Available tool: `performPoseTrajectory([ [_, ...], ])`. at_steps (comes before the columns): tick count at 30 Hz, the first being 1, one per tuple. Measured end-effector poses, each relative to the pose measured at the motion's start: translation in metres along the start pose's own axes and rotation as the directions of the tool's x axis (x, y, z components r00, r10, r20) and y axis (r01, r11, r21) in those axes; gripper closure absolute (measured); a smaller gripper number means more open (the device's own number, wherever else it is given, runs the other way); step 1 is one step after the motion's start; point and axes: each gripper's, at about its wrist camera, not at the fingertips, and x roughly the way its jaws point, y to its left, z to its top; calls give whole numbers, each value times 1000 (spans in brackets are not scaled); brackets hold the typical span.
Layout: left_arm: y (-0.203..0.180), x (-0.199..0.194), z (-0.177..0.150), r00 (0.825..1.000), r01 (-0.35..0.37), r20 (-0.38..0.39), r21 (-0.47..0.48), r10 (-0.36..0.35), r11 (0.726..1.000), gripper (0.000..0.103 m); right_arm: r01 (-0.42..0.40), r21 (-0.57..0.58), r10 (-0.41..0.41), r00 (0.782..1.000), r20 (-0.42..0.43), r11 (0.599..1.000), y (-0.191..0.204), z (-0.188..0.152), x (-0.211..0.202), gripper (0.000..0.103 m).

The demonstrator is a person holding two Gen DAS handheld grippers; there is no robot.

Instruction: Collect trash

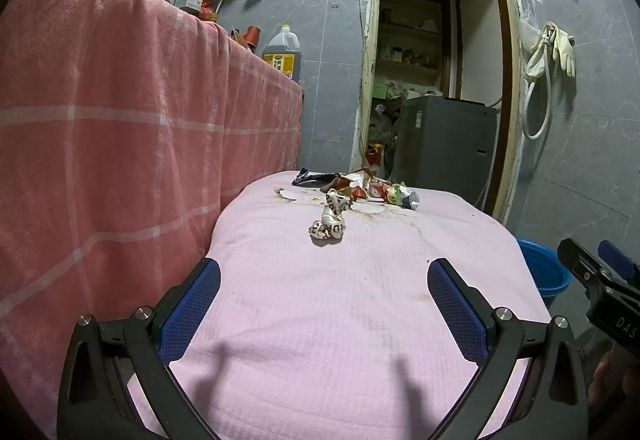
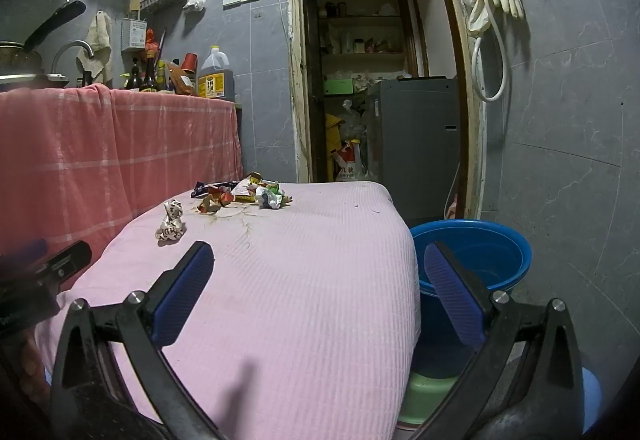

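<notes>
A heap of crumpled snack wrappers [image 1: 360, 187] [image 2: 244, 194] lies at the far end of a table under a pink cloth [image 1: 352, 300] [image 2: 280, 300]. A white crumpled wrapper with dark print [image 1: 329, 224] [image 2: 171, 226] sits apart, a bit nearer. My left gripper [image 1: 324, 272] is open over the near part of the cloth, well short of the trash, nothing between its blue pads. My right gripper [image 2: 318, 260] is open too, over the table's right edge, empty. Its tip [image 1: 592, 268] shows at the right of the left wrist view.
A blue bucket [image 2: 476, 252] [image 1: 544, 268] stands on the floor right of the table, with a green basin [image 2: 424, 400] below. A counter draped in red checked cloth [image 1: 120, 128] [image 2: 112, 144] rises on the left with bottles. A grey appliance [image 2: 416, 144] fills the doorway behind.
</notes>
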Motion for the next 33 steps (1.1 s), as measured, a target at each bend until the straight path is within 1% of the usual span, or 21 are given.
performPoseTrajectory([
  [33,1,0,0,1000,-5,-2,-2,5,1000,1,-1,1,1,1000,-1,1000,0,0,1,0],
])
